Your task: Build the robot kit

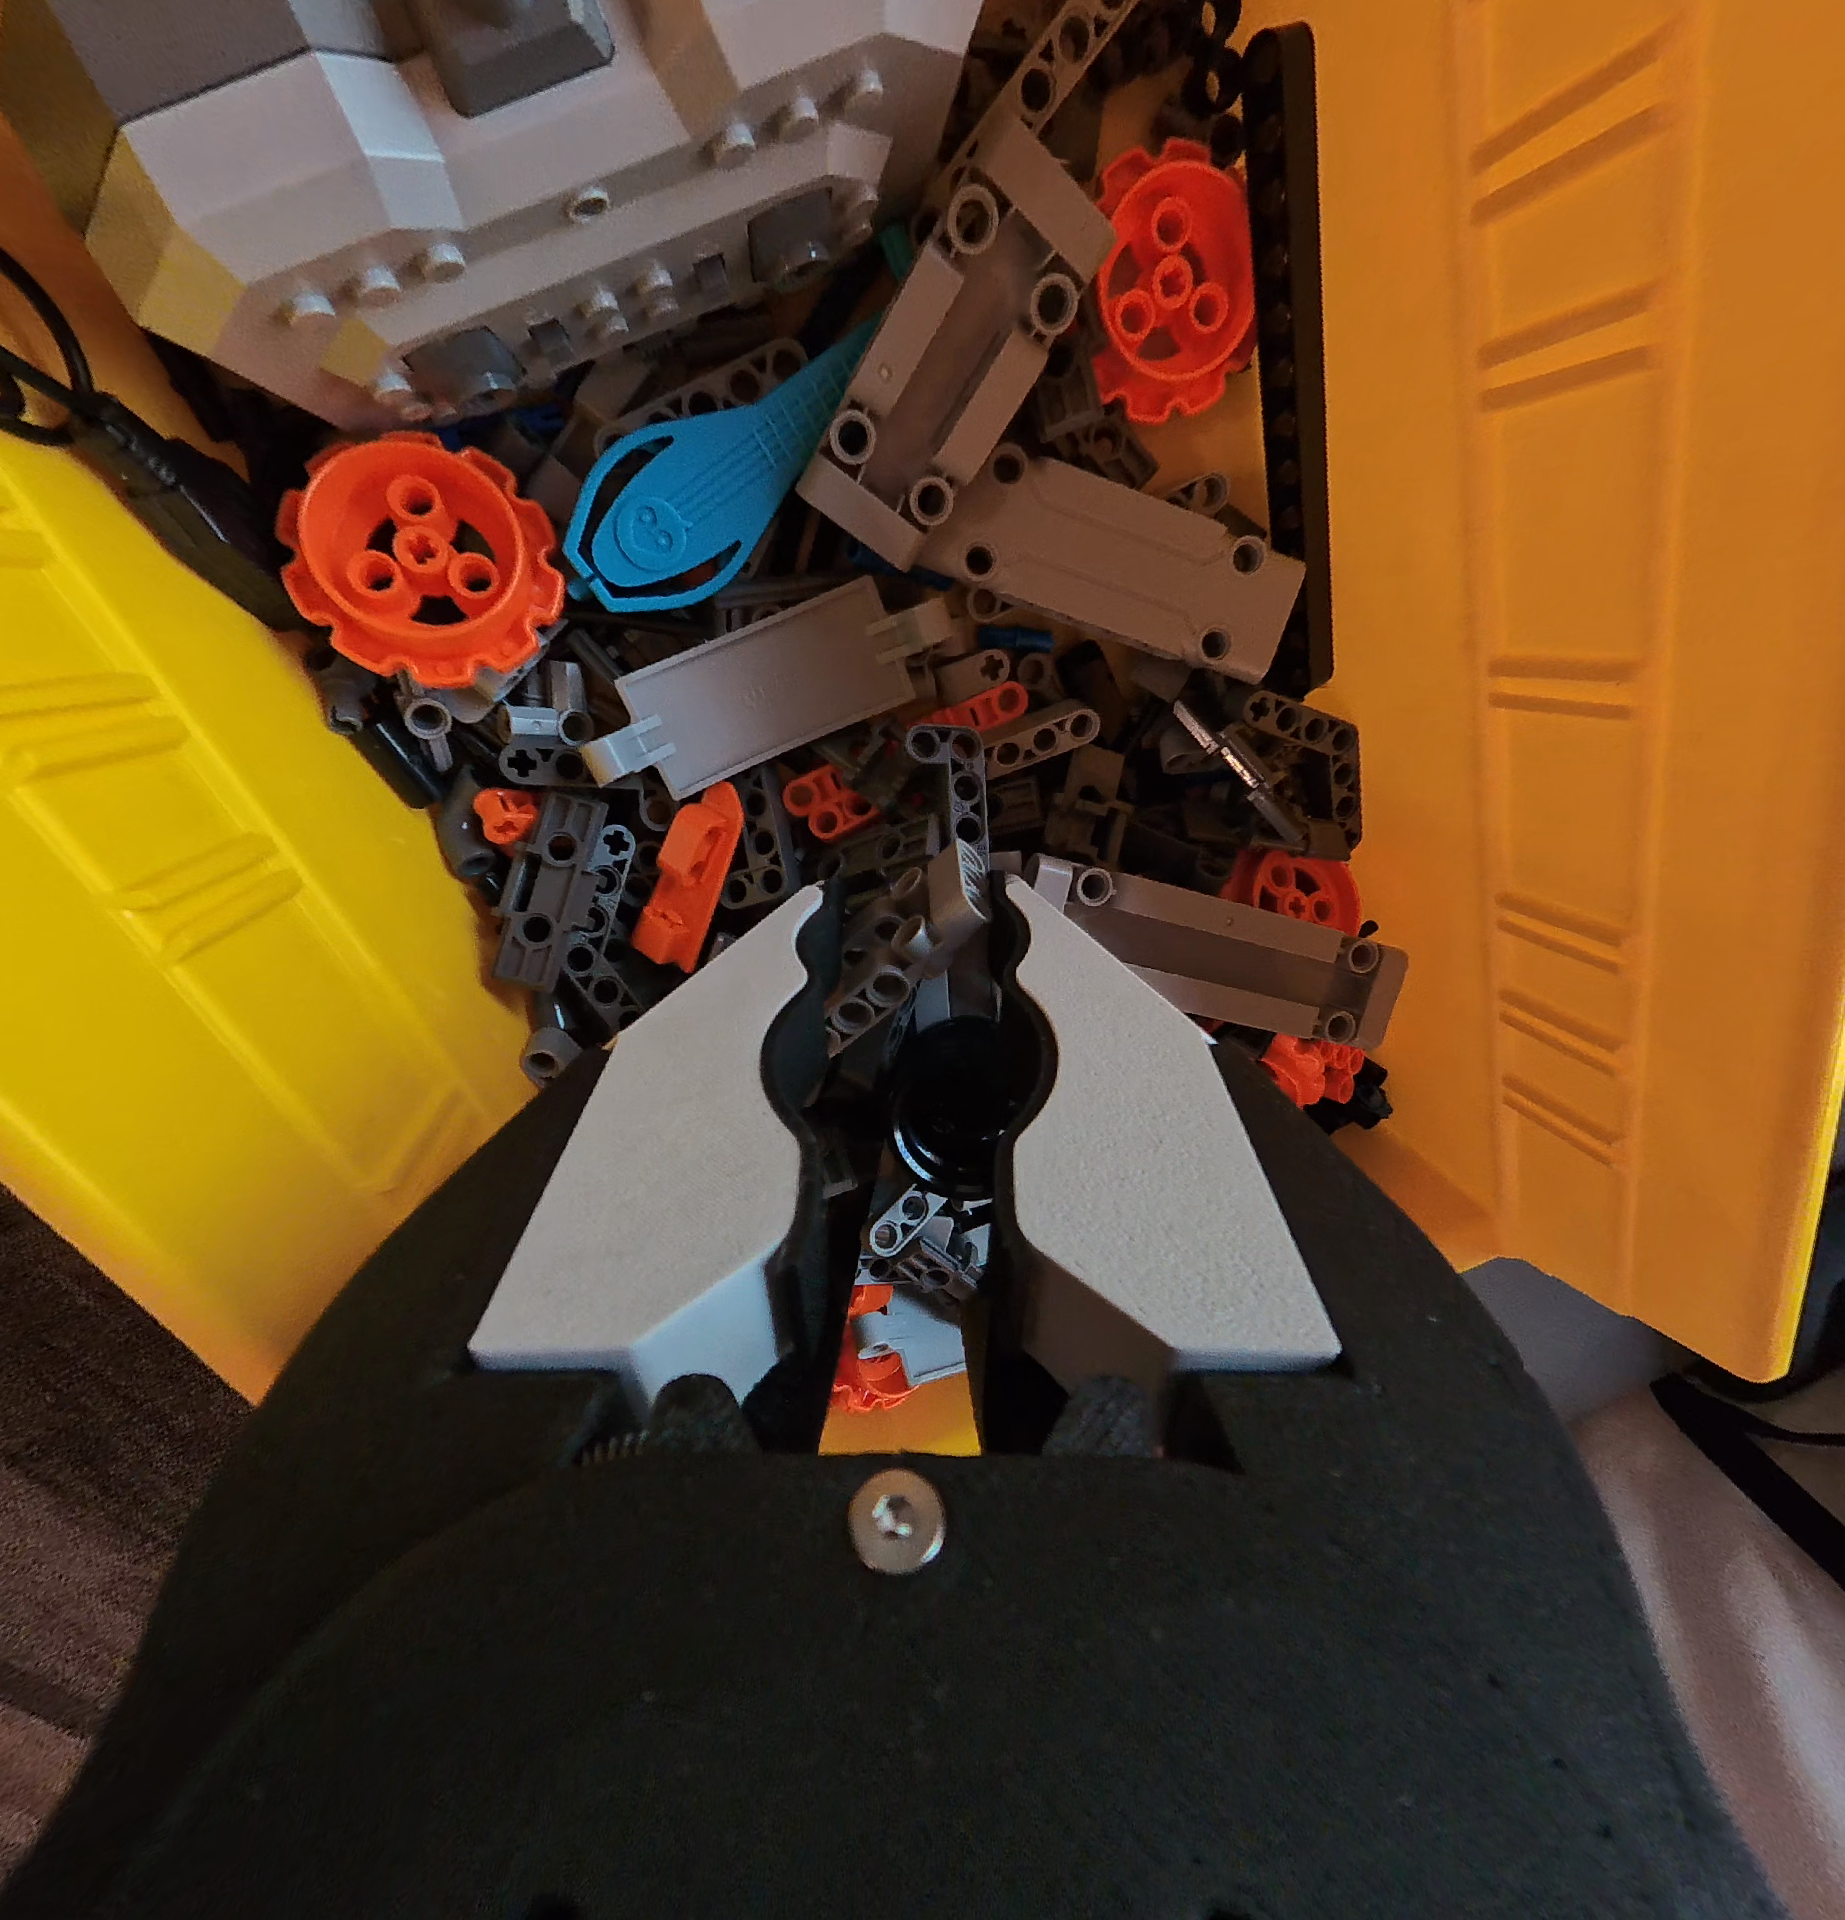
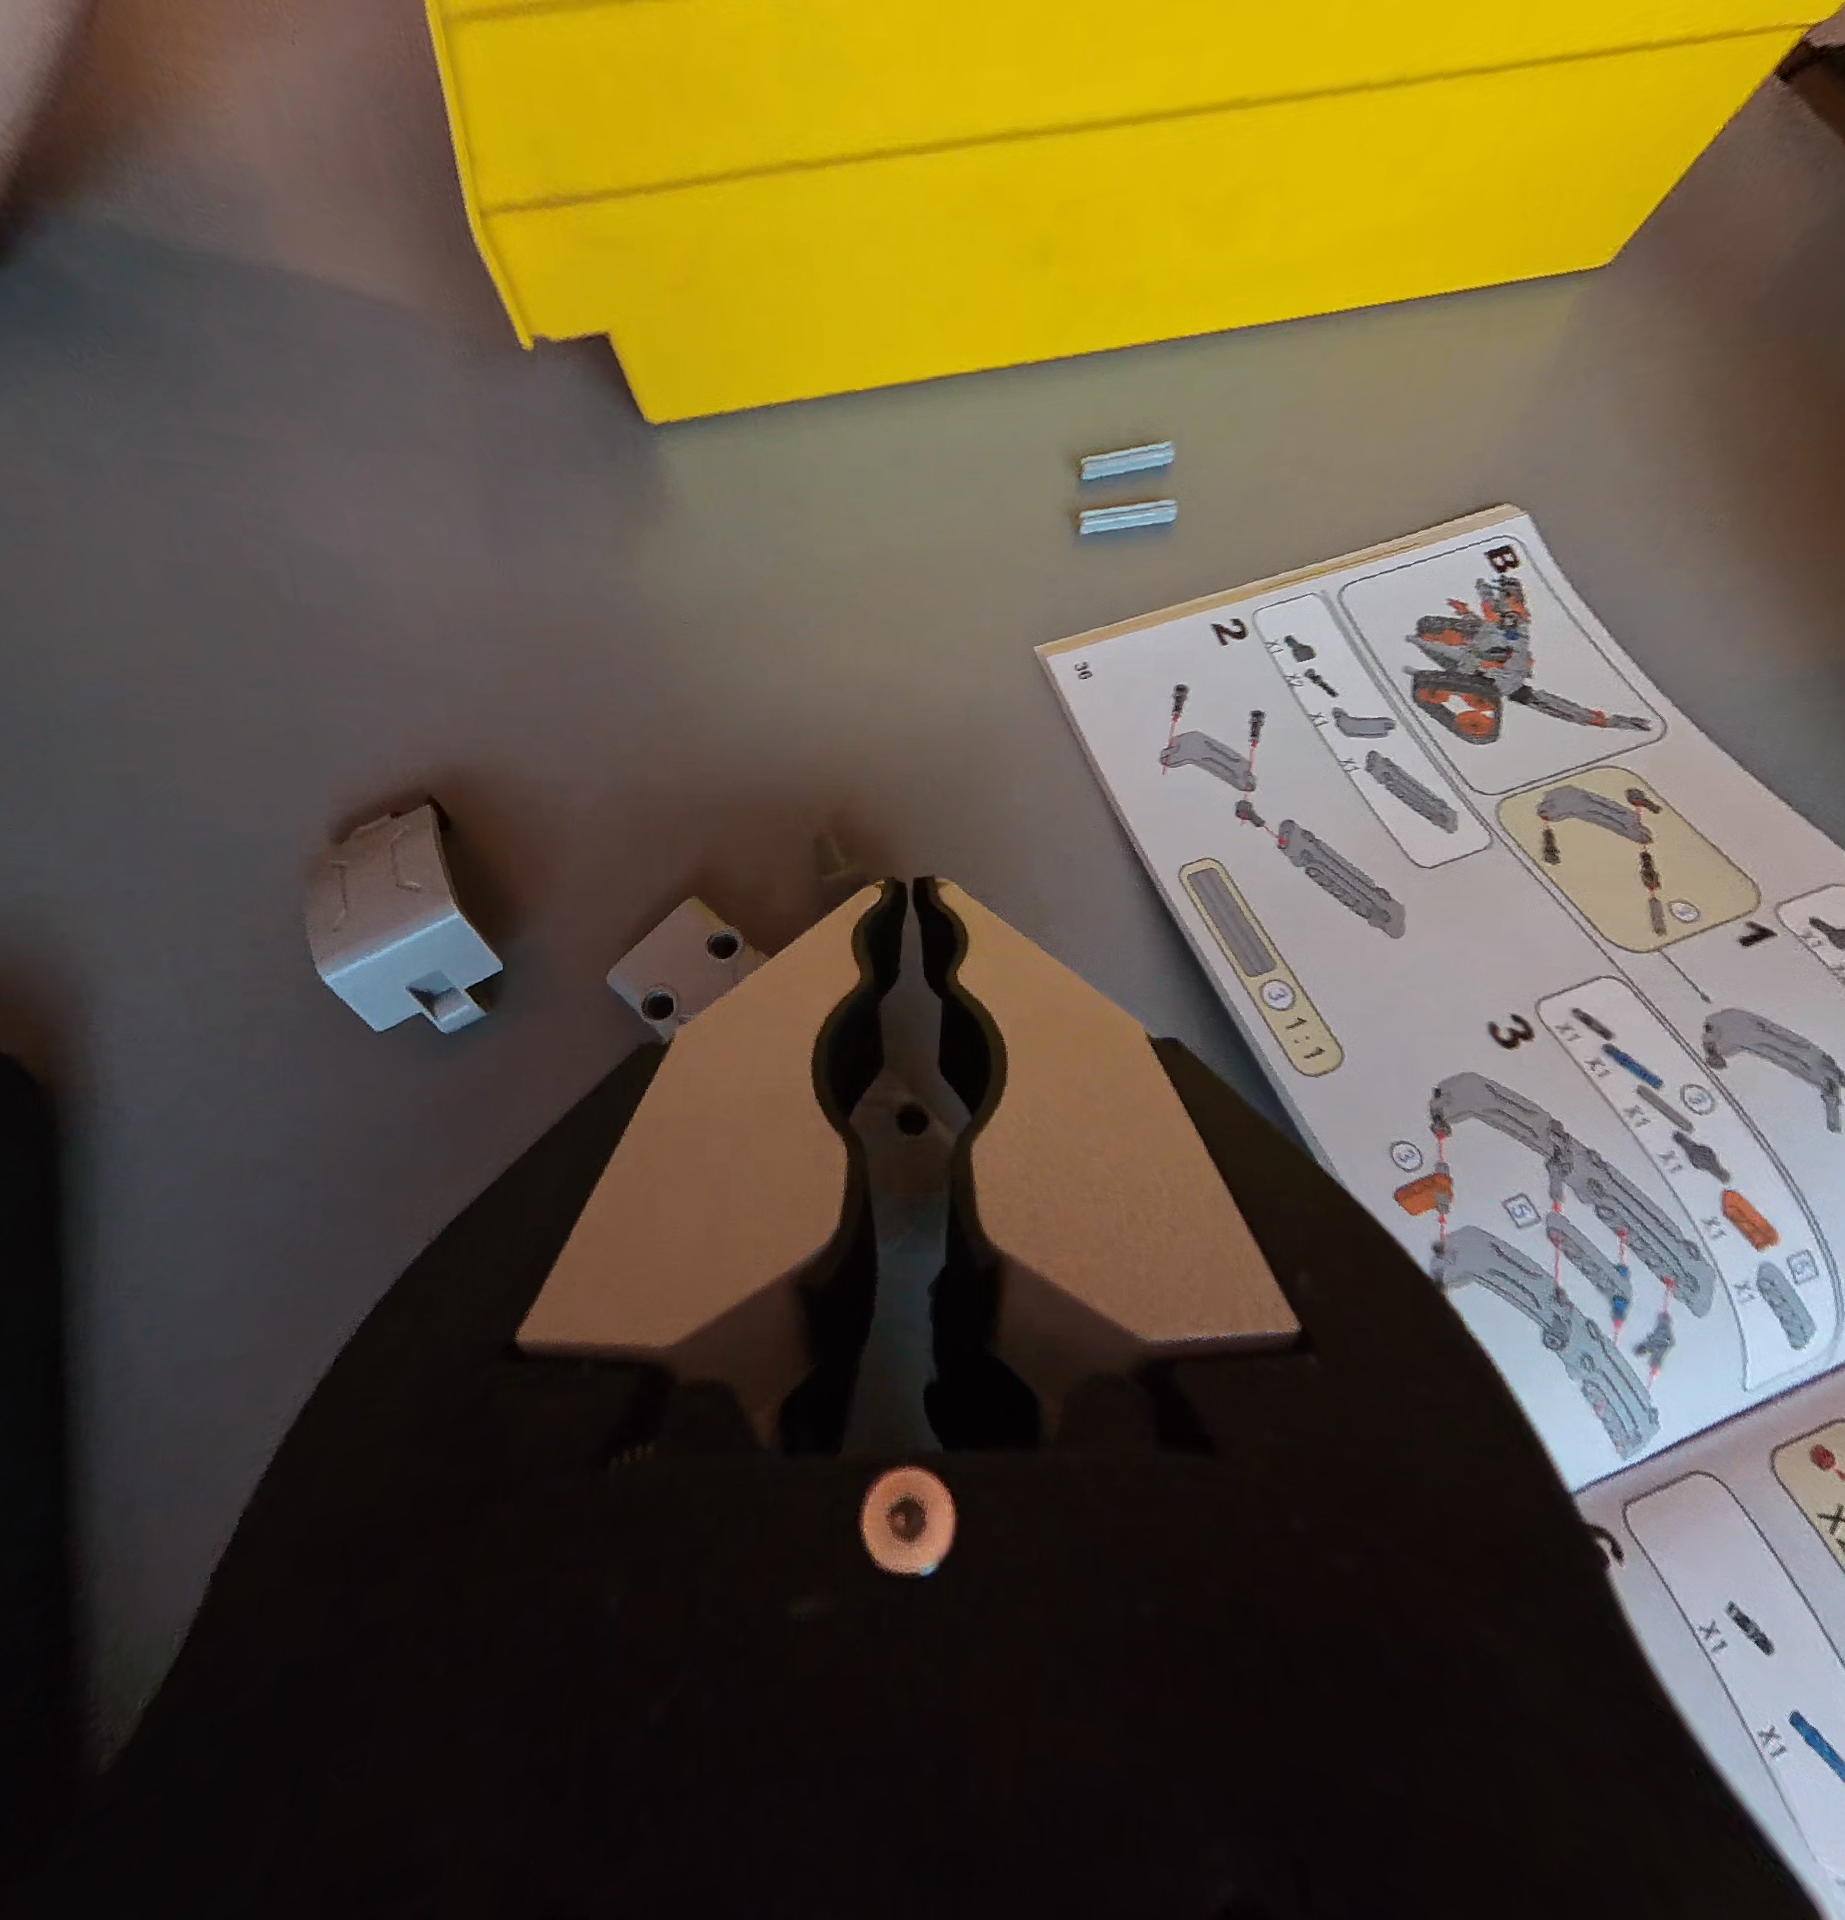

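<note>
The left claw (image 1: pixel 913 914) is lowered into the yellow bin (image 1: pixel 1583 644), its jaws part-spread around a grey plate (image 1: pixel 965 883) on the heap of loose parts; whether that plate is pinched cannot be told. An orange gear (image 1: pixel 419 556) lies well left of the claw tips. A neighbouring beam could be snagged and dragged out, since the pieces interlock. The right claw (image 2: pixel 910 885) is clenched empty above the bench (image 2: pixel 689 623), just beside a small grey block (image 2: pixel 679 971), with the instruction booklet (image 2: pixel 1520 987) off to that block's right.
</note>
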A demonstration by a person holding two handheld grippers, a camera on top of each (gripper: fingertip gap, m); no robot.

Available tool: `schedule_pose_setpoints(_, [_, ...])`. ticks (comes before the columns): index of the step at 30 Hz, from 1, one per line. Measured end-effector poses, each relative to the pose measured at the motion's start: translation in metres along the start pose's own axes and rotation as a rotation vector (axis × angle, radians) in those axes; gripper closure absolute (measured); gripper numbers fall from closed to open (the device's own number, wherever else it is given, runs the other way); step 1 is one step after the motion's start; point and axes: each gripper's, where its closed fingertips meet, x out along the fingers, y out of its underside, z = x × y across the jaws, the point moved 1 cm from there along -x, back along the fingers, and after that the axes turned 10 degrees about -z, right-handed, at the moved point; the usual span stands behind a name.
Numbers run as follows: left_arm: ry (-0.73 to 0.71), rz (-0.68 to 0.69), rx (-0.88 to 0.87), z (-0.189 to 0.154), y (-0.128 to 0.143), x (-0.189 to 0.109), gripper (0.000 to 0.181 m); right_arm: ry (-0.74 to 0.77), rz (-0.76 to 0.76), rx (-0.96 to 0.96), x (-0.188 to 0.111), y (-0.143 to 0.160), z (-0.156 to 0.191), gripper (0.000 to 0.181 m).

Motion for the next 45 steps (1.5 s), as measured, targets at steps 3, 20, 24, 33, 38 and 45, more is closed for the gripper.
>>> schedule_pose_setpoints(3, [-0.001,-0.001,-0.001,0.0,0.0,-0.001,0.155,-0.014,0.034,-0.073,0.006,0.004,0.008,0.181])
schedule_pose_setpoints(20, [-0.066,-0.042,-0.089,0.008,0.006,-0.026,0.151,-0.007,-0.037,-0.224,0.003,-0.009,0.021,0.18])
schedule_pose_setpoints(24, [-0.106,-0.027,-0.115,0.009,0.012,-0.035,0.146,-0.015,-0.024,-0.251,0.005,-0.006,0.025,0.179])
schedule_pose_setpoints(33, [-0.133,-0.073,-0.111,0.013,0.023,-0.061,0.153,-0.021,-0.036,-0.249,0.004,-0.008,0.026,0.179])
schedule_pose_setpoints(38, [-0.119,0.091,-0.151,0.019,0.056,-0.051,0.152,-0.023,-0.036,-0.251,0.005,-0.007,0.026,0.178])
schedule_pose_setpoints(45, [-0.108,0.286,-0.062,0.012,0.073,-0.024,0.143,-0.022,-0.038,-0.258,0.004,-0.008,0.026,0.178])
